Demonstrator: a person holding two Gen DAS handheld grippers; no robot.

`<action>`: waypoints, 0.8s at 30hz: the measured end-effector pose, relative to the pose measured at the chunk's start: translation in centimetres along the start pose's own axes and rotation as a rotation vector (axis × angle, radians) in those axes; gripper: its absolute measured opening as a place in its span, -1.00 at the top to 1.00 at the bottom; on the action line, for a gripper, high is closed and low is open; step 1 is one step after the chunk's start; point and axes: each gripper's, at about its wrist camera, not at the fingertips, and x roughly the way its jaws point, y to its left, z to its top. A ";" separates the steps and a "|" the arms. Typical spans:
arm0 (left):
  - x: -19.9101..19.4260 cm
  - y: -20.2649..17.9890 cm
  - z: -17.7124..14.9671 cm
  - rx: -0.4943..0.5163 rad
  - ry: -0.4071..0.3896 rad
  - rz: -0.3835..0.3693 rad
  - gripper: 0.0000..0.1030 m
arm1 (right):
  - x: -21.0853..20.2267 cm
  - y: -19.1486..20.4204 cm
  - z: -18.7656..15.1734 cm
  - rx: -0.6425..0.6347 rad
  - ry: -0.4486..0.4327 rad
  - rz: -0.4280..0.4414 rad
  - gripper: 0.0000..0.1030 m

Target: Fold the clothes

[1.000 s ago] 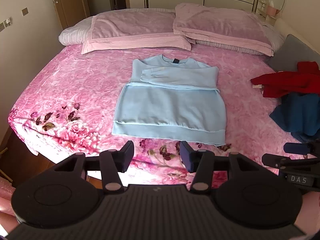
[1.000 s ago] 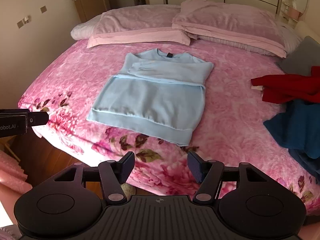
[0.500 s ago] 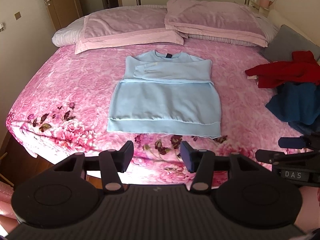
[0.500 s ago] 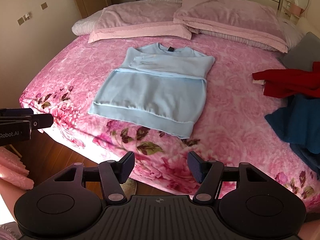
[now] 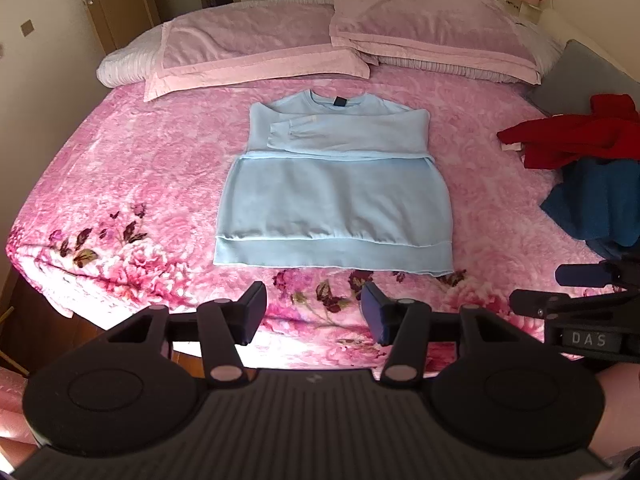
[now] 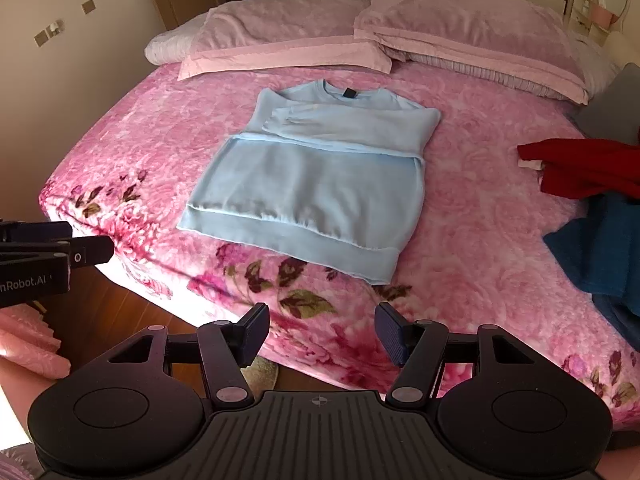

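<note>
Looking from the left wrist, the left gripper [image 5: 313, 312] hangs wide and empty over the bed's [image 5: 120, 184] near edge with the light blue sweater [image 5: 336, 196] lying mid-bed, and from the right wrist the right gripper [image 6: 322, 334] is wide and empty too.

Two pink pillows [image 5: 256, 54] head the floral bedspread [image 5: 120, 184].

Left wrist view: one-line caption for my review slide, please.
Open left gripper poised above the hem of a light blue sweatshirt, sleeves folded in, on a pink floral bedspread.
</note>
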 end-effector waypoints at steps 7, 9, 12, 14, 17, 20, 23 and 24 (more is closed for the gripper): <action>4.9 6.5 2.8 -0.075 0.020 -0.031 0.05 | 3.0 -2.0 3.0 0.104 -0.005 -0.055 -0.20; 7.0 9.1 4.1 -0.087 0.035 -0.033 0.05 | 4.1 -3.2 3.9 0.158 -0.004 -0.071 -0.20; 10.2 12.8 6.2 -0.097 0.061 -0.043 0.05 | 5.8 -5.1 5.1 0.246 0.003 -0.100 -0.20; 12.7 15.2 7.7 -0.105 0.091 -0.064 0.05 | 6.9 -6.1 6.0 0.304 0.009 -0.126 -0.20; 16.5 18.1 9.3 -0.121 0.138 -0.113 0.05 | 8.3 -7.2 6.7 0.397 0.015 -0.158 -0.20; 20.7 20.6 10.2 -0.133 0.190 -0.163 0.05 | 9.9 -8.2 6.8 0.510 0.011 -0.170 -0.20; 24.9 22.2 10.0 -0.146 0.244 -0.211 0.06 | 11.9 -9.0 6.2 0.630 0.018 -0.178 -0.20; 26.2 22.7 9.8 -0.153 0.263 -0.223 0.06 | 12.6 -9.3 5.7 0.672 0.022 -0.177 -0.20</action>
